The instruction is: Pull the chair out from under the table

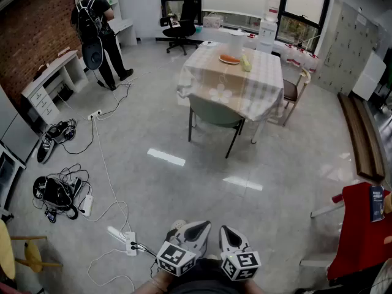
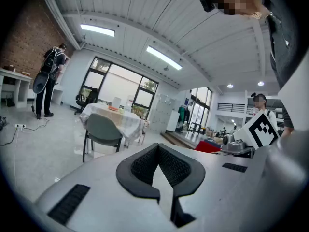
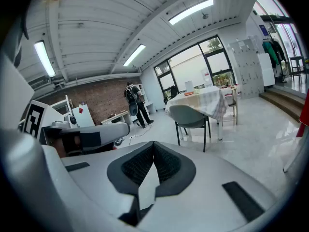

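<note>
A grey-green chair [image 1: 214,116] stands tucked at the near side of a table [image 1: 267,87] with a checked cloth, across the room. The chair [image 2: 101,131] is small in the left gripper view and the chair [image 3: 189,117] is also far off in the right gripper view. Both grippers hang close to my body at the bottom of the head view, far from the chair. My left gripper [image 1: 195,231] is shut with nothing in it. My right gripper [image 1: 229,234] is shut and empty as well.
Cables, a power strip [image 1: 122,236] and bags [image 1: 56,193] lie on the floor at left. A person with a backpack [image 1: 98,29] stands by white desks. A second chair [image 1: 295,89] sits at the table's right side. A red seat [image 1: 361,228] stands near right.
</note>
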`<move>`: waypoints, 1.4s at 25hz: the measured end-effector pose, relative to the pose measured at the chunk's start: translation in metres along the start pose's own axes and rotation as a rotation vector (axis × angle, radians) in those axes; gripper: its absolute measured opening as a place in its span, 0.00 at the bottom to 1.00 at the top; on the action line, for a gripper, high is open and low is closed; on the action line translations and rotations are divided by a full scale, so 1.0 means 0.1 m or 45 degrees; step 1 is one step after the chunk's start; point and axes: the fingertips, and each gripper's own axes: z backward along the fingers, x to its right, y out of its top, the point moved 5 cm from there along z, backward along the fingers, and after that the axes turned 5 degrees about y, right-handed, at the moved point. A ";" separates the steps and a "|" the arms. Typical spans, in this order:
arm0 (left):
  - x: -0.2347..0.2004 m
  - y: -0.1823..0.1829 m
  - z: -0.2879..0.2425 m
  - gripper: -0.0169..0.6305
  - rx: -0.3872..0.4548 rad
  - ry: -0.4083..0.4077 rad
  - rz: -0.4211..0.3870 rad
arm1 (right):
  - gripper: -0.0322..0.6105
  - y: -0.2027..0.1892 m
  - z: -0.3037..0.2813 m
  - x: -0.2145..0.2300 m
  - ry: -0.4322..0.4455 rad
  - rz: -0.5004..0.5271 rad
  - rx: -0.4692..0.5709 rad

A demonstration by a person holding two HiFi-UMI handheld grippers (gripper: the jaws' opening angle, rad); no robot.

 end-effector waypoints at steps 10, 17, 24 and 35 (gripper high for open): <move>-0.61 0.31 -0.26 0.04 -0.017 -0.099 -0.093 | 0.07 0.35 -0.71 -0.03 -0.099 -0.049 0.068; -1.27 0.67 -0.48 0.04 -0.003 -0.191 -0.140 | 0.07 0.76 -1.43 -0.14 -0.140 -0.028 0.136; -1.84 0.92 -0.69 0.04 -0.016 -0.252 -0.168 | 0.07 0.98 -1.97 -0.17 -0.193 -0.042 0.159; -2.39 1.06 -0.79 0.04 -0.056 -0.393 -0.127 | 0.07 1.09 -2.49 -0.31 -0.320 -0.088 0.215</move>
